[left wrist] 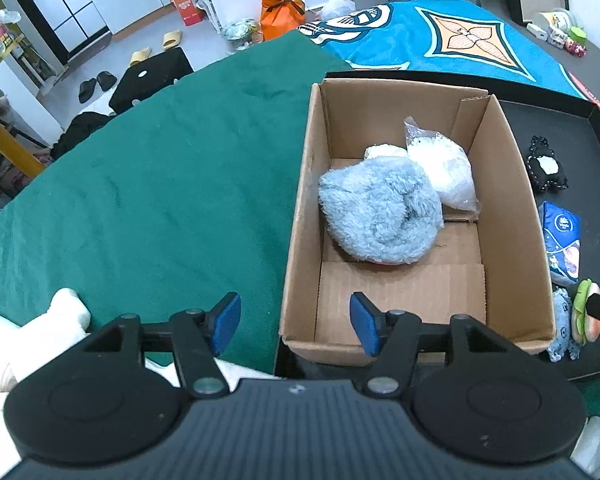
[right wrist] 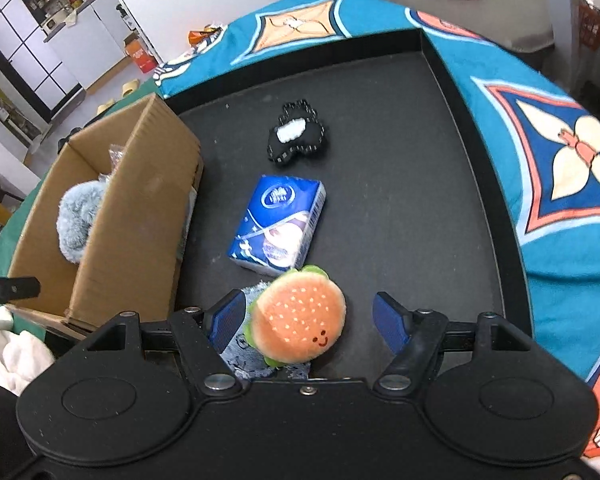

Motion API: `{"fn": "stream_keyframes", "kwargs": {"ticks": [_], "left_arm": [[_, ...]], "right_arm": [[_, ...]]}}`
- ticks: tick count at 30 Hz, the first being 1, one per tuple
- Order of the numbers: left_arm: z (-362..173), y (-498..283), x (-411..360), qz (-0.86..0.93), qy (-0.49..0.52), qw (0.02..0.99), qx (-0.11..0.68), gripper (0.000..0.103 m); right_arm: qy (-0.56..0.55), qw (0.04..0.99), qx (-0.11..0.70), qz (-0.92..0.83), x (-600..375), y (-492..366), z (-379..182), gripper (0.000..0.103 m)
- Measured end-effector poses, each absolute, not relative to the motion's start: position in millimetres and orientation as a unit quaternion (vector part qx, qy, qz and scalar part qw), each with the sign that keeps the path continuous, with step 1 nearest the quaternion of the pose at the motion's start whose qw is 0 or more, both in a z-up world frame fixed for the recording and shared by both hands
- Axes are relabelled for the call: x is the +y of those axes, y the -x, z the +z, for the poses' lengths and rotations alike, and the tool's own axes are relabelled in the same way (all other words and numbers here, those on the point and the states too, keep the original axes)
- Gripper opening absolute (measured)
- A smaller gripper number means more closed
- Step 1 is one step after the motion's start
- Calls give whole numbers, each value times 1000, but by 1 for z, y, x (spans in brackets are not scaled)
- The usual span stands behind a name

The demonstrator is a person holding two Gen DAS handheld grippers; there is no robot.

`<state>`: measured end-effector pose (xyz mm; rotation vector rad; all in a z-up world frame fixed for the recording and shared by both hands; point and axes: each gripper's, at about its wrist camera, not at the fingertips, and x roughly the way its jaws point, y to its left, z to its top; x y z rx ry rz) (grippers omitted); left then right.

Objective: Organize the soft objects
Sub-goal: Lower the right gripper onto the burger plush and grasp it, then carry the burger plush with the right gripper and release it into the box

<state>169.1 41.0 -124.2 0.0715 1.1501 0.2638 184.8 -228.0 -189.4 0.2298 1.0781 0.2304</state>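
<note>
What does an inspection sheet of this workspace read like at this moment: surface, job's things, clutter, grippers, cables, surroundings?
Surface: black tray on a green cloth and a blue patterned cloth.
Job's things: cardboard box holds a fluffy blue item and a clear bag; on the tray lie a burger plush, tissue pack, black plush and a blue cloth piece under the burger.
Clutter: white fabric at the near edge.
Grippers: left gripper open, empty, over the box's near wall; right gripper open, burger plush between its fingers.
Cables: nothing seen.
Surroundings: slippers, orange bag.
</note>
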Motion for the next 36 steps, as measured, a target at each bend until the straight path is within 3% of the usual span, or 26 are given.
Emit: {"fn": "stream_keyframes", "kwargs": {"ticks": [3,5,6,10,36], "left_arm": [[-123,-172,38,126,-43,830,541,59],[-123,-173,35,129,-49,830,541,59],[-123,-174,35,130,-51,829,541,59],[-125,-177,31,135,-56,827,544,59],[-109,-165,28,132,-75,832,533,59]], "right_arm": [[-122,840,517,111,-230,-186,-196,69],[-125,839,517,114,-232,-187,-197,57],[-128,839,516,119,-233,-186,-197,42],[-133,840,511,125,-237,-186,-195,35],[-111,886,440,95,-253,-178,-156,34]]}}
